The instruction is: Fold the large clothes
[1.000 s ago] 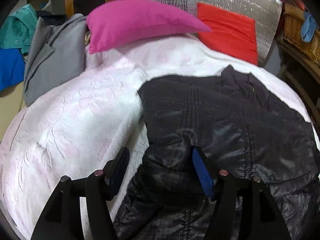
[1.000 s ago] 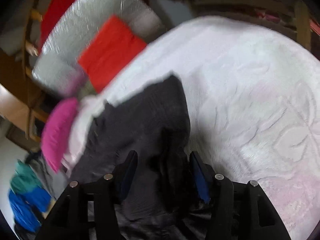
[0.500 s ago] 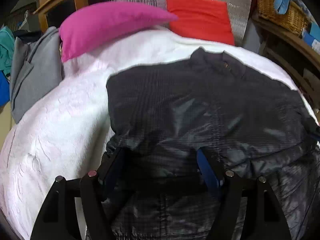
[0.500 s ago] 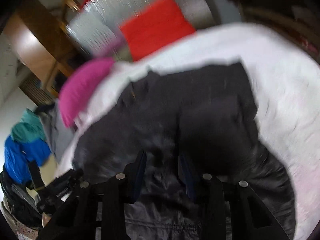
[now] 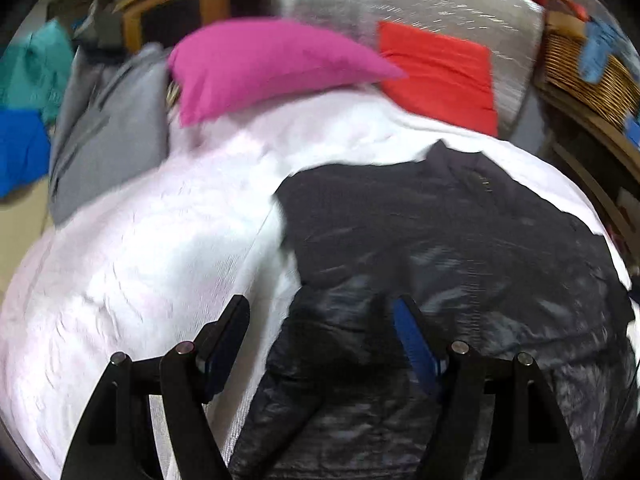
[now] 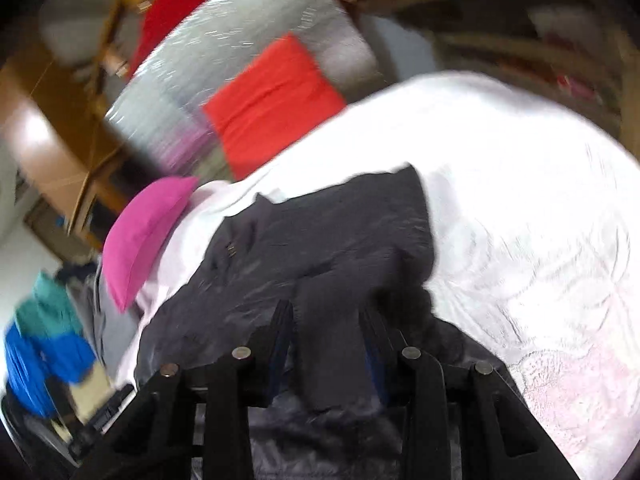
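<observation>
Jacket [image 5: 460, 248], dark and shiny, lies spread on the white bedspread [image 5: 140, 248], barely folded; right gripper [image 6: 326, 320] pinches a flap of it, left gripper [image 5: 320, 320] hangs spread over its hem; most folding remains

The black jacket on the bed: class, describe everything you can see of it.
The black jacket is a shiny, faintly checked, thin-looking garment with a short collar at its far end. It lies spread and rumpled on the white bedcover, below the pink pillow. The right tool pinches a raised fold of it; the left tool stands open over its near edge.
</observation>
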Motion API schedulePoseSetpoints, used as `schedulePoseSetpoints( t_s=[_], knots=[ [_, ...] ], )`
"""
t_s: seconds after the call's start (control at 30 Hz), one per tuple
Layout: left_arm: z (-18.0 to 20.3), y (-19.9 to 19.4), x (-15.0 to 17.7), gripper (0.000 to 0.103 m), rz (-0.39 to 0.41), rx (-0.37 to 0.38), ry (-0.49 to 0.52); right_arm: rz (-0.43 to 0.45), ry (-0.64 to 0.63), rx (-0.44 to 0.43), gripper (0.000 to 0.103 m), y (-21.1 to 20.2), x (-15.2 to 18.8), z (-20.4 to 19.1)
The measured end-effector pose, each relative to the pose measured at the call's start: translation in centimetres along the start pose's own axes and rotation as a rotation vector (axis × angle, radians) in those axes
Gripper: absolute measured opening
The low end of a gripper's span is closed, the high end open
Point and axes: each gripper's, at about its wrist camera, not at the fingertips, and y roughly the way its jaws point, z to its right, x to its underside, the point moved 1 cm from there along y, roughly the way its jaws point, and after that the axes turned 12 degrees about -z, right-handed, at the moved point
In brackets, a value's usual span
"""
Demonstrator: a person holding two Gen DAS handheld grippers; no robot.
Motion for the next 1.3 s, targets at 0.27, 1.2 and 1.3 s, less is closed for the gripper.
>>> schedulePoseSetpoints(
  t_s=[0.27, 1.2, 1.3],
  knots=[
    [-0.6, 2.5, 0.0, 0.076, -0.114, 0.024, -0.035, -0.103, 0.065, 0.041, 0.038, 4.0, -1.3, 1.4],
    [-0.8, -1.2, 1.3, 0.077, 0.028, -0.052, 0.023, 0.014, -0.123, 0.011, 0.041, -0.7, 1.0, -0.9],
    [-0.2, -3.3, 1.6, 0.077, 0.117, -0.110, 0.062, 0.115, -0.215, -0.010, 0.041, -3.6, 2.0, -2.5]
  ],
)
